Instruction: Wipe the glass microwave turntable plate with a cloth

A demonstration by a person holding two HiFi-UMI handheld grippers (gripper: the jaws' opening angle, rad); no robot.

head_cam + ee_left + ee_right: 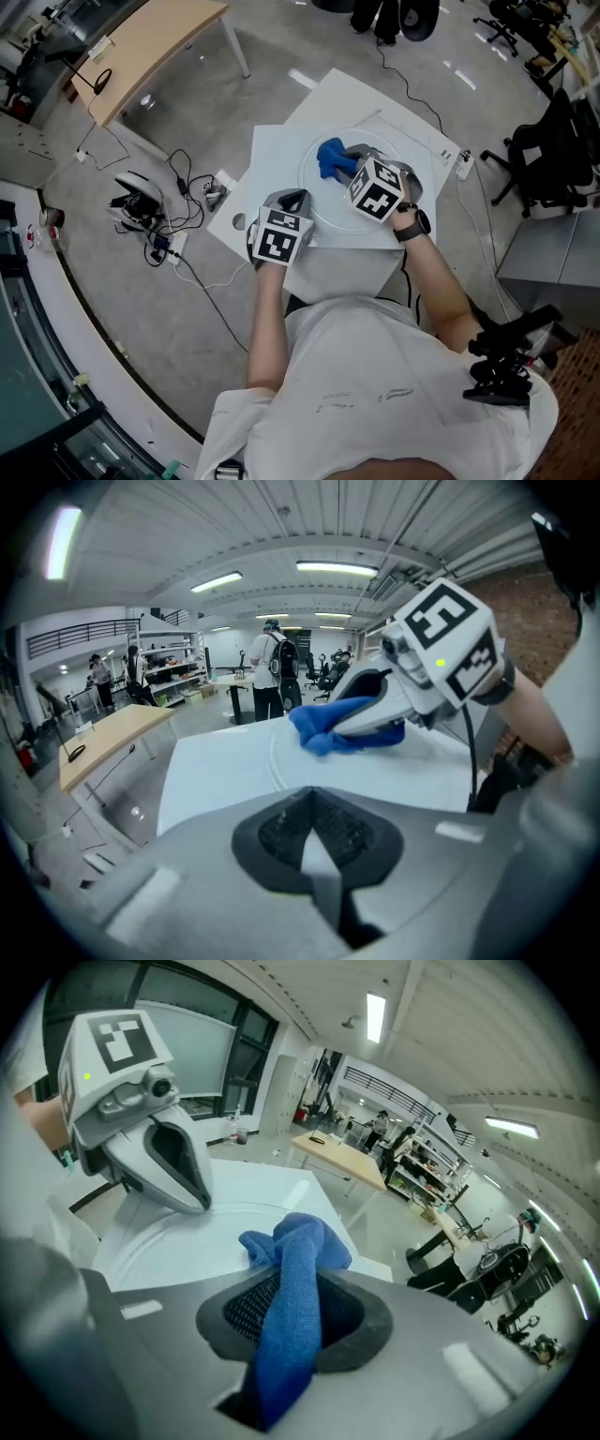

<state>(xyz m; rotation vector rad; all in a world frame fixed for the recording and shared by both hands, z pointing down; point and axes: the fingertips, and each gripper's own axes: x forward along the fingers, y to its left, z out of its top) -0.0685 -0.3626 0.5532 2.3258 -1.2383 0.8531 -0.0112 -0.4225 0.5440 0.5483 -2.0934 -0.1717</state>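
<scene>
From the head view, the glass plate (307,192) lies flat on the white table (277,150). The right gripper (343,165) pinches the blue cloth (329,157) and holds it on the far left part of the plate. The left gripper (292,199) sits at the plate's near left edge. We think the wipe is under way. To do it well, we should press the cloth down flat and go round in rings, from the rim to the middle. The other gripper should stop the plate from sliding. The glass is clear, so we see only its round edge, and we cannot see any dirt on it.

In the left gripper view, its tongs are pressed together. Only a thin pale bit (317,853) shows between them. We cannot tell if that is the rim or just the table. The cloth (323,733) rests on the plate (275,761) ahead.

In the right gripper view, the tongs squeeze a long fold of cloth (292,1279). The cloth hides the tips. The left gripper's tip (200,1205) touches the plate's rim (141,1241).
</scene>
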